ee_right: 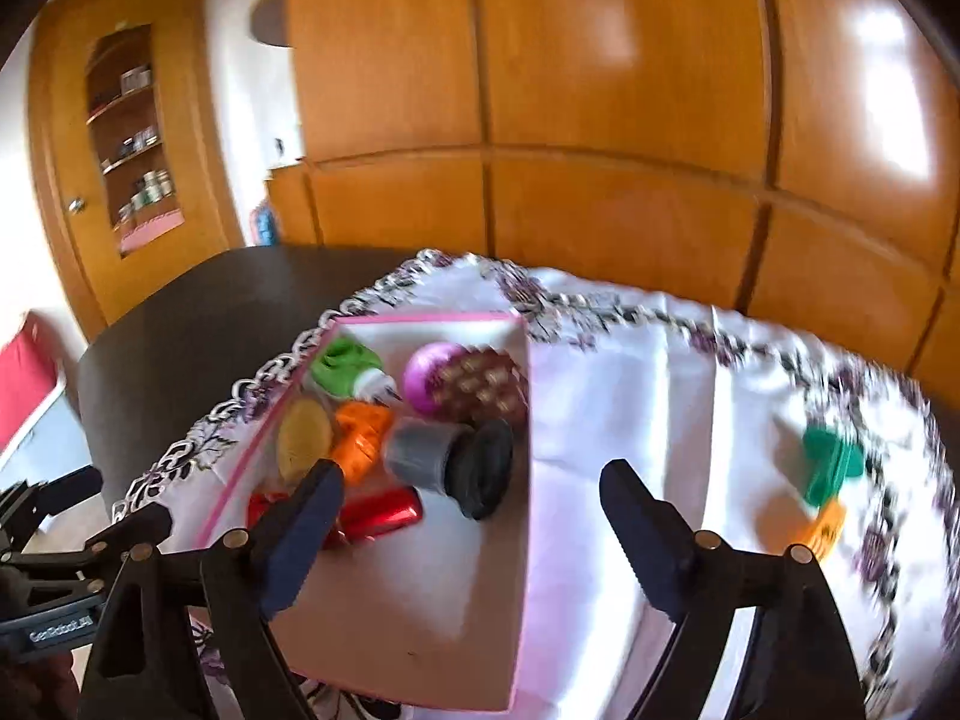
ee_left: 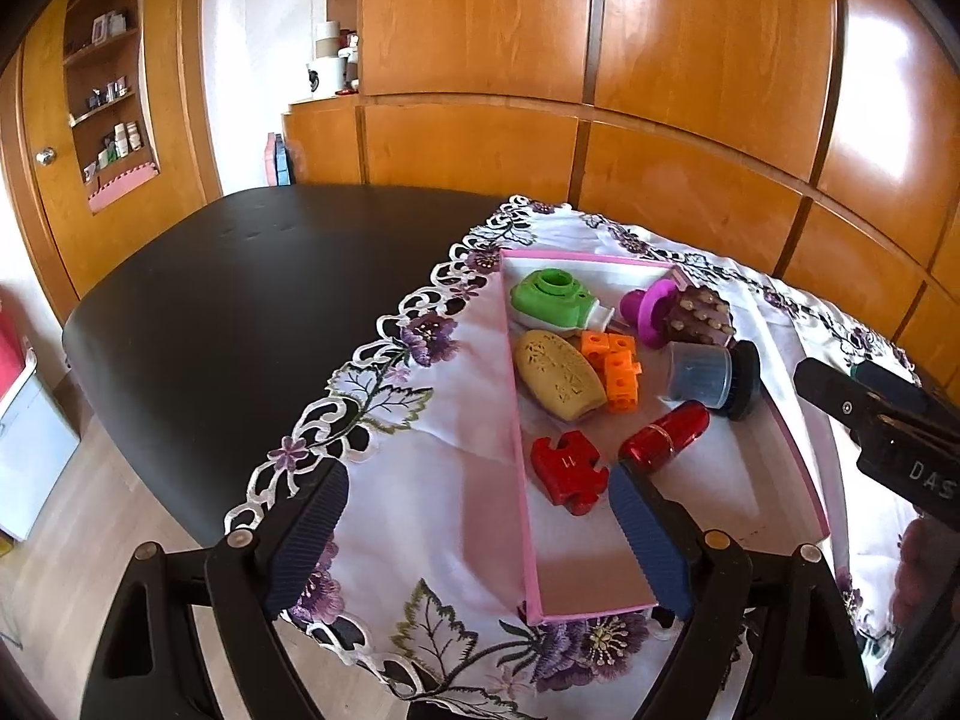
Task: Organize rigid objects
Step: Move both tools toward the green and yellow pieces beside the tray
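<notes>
A shallow pink box [ee_left: 517,420] lies on the white cloth. It holds a green toy camera [ee_left: 549,300], a tan oval piece [ee_left: 561,375], orange cubes [ee_left: 615,366], a purple spool [ee_left: 645,312], a brown studded brush [ee_left: 702,315], a grey and black round brush [ee_left: 714,378], a red cylinder [ee_left: 663,438] and a red puzzle piece [ee_left: 567,471]. My left gripper [ee_left: 477,474] hangs open over the box's near left wall, holding nothing. My right gripper [ee_right: 473,474] is open and empty above the box's right wall [ee_right: 528,480]. A toy carrot [ee_right: 828,480] lies on the cloth to the right.
The embroidered cloth [ee_left: 432,480] covers the right part of a black table [ee_left: 240,312], whose left edge drops to a wooden floor. Wooden cabinets [ee_left: 600,60] stand close behind. The near half of the box floor [ee_right: 420,600] is bare.
</notes>
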Action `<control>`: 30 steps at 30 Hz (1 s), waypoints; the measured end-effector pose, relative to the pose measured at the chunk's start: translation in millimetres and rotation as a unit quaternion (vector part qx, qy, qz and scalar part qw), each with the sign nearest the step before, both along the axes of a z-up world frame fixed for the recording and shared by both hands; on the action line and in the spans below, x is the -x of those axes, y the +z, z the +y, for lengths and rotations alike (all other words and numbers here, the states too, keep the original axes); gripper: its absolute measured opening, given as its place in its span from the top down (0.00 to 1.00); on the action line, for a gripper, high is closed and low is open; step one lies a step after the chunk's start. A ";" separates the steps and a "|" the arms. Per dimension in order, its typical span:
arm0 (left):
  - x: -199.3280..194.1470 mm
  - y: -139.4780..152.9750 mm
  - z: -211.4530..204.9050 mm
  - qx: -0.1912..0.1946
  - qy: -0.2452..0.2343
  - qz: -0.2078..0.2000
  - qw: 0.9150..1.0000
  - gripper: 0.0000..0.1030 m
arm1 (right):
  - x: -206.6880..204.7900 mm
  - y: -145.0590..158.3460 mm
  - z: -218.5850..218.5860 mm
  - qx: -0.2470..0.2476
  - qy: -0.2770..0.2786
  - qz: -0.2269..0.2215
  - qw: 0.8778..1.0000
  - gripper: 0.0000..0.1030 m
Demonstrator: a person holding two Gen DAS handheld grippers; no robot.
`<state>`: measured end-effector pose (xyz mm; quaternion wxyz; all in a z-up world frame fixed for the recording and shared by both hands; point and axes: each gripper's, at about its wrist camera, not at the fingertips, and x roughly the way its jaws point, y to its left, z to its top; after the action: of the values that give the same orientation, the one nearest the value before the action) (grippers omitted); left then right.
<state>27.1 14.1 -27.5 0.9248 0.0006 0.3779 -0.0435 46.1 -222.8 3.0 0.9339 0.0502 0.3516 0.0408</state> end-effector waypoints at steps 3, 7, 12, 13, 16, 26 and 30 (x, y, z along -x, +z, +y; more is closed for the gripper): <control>-0.1 -1.0 -2.9 -0.002 -0.003 0.001 1.000 0.14 | 1.5 -4.5 -9.5 -0.018 0.003 0.012 1.000 0.11; -0.2 -2.5 -6.4 -0.005 -0.007 0.004 1.000 0.14 | 2.0 -6.8 -25.9 -0.042 -0.009 0.023 0.999 0.00; -1.2 -2.4 -9.0 -0.009 -0.011 0.006 1.000 0.14 | 1.0 3.2 -54.7 -0.013 -0.044 0.014 0.999 0.00; -1.7 -2.0 -9.9 -0.009 -0.011 0.006 1.000 0.14 | 1.3 6.3 -62.8 -0.003 -0.053 0.011 0.999 0.00; -2.3 -0.2 -13.7 -0.013 -0.016 0.005 1.000 0.14 | 1.0 15.8 -97.3 0.032 -0.087 0.009 0.996 0.00; -2.6 5.0 -44.4 -0.021 -0.065 0.010 0.998 0.13 | 9.7 -21.5 -280.0 0.047 -0.271 0.100 0.956 0.00; -1.7 10.6 -71.2 -0.021 -0.103 0.008 0.994 0.13 | 21.1 -50.5 -332.3 -0.042 -0.350 0.176 0.919 0.06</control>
<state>28.8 -57.1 -17.0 0.9120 0.0589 0.3845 -0.1300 25.0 -555.1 -47.5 0.8084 0.2161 0.4685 -0.2835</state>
